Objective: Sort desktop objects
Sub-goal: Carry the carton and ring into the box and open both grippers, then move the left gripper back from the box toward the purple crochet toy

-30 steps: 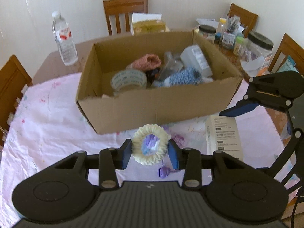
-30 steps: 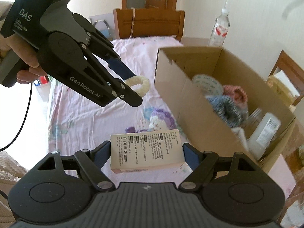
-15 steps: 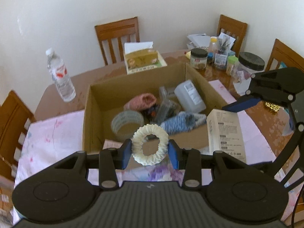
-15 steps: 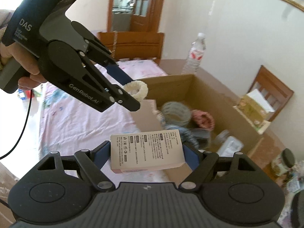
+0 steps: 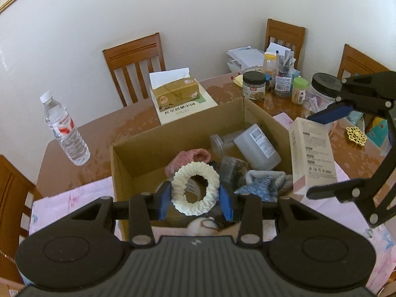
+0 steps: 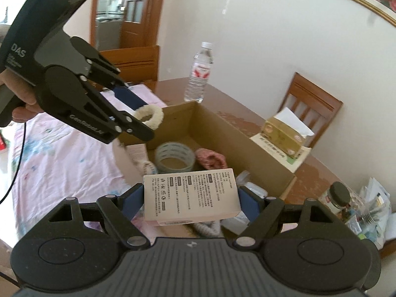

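The left hand-held gripper point(image 5: 195, 196) is clamped on a cream ring point(image 5: 195, 188) above the cardboard box's point(image 5: 138, 153) near edge. The right hand-held gripper point(image 6: 191, 201) is clamped on a white carton point(image 6: 191, 199) over the box's right side.

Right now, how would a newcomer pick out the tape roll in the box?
Find the open cardboard box on the wooden table. On its floor, near the corner towards the pink tablecloth, lies the tape roll, beside a pink knitted piece. It is the only hollow, clear, hard ring there.
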{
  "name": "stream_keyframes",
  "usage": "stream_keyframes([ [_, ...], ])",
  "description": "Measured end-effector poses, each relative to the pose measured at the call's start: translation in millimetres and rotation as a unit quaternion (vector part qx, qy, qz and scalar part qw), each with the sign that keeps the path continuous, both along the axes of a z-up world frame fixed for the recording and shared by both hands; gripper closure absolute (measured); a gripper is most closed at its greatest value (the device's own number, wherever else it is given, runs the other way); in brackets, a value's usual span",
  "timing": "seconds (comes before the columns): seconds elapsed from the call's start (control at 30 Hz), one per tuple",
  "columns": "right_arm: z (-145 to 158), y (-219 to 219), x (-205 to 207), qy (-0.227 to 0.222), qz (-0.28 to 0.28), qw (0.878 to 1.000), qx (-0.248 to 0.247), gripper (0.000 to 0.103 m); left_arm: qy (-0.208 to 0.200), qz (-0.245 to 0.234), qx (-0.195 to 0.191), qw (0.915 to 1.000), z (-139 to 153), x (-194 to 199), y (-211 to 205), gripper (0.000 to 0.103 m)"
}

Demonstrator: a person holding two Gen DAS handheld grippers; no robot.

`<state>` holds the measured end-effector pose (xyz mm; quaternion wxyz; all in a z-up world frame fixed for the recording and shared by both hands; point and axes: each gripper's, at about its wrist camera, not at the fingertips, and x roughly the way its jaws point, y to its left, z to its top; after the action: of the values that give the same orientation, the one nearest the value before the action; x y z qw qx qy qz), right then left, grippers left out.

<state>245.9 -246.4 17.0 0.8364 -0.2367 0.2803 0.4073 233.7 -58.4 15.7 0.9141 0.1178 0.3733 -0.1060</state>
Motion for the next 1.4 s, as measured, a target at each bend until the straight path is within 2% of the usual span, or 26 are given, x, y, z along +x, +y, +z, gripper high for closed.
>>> stream_keyframes([
  [0.27, -5, 12, 19, 0.005, -0.053, 0.998, -0.015, 0.018, 0.008, -0.018, -0.002, 0.9998, -11, 27, 23, 0.063],
  [0.37, -6, 13, 23, 0.016, -0.074, 0.997, -0.008, 0.012, 0.012, -0.022, -0.004, 0.9997, -17, 36, 31, 0.063],
  [0.53, -7, 17, 23, 0.022, -0.089, 0.996, -0.012, 0.011, 0.015, -0.020, 0.003, 0.9997, -25, 45, 40, 0.058],
  [0.57, -8, 18, 23, 0.023, -0.091, 0.995, -0.014, 0.011, 0.019, -0.021, 0.004, 0.9996, -27, 47, 42, 0.056],
  [0.63, -8, 21, 22, 0.025, -0.092, 0.995, -0.016, 0.011, 0.025, -0.023, 0.004, 0.9994, -31, 50, 46, 0.037],
  [0.7, -9, 24, 21, 0.027, -0.091, 0.995, -0.018, 0.011, 0.020, -0.013, 0.009, 0.9997, -33, 51, 49, 0.023],
  [0.97, -8, 29, 12, 0.029, -0.082, 0.996, -0.018, 0.011, 0.022, -0.010, -0.002, 0.9997, -32, 42, 53, 0.020],
  [1.4, -19, 29, -4, 0.055, -0.070, 0.996, -0.002, 0.009, 0.030, -0.004, -0.022, 0.9993, -23, 2, 38, 0.018],
])
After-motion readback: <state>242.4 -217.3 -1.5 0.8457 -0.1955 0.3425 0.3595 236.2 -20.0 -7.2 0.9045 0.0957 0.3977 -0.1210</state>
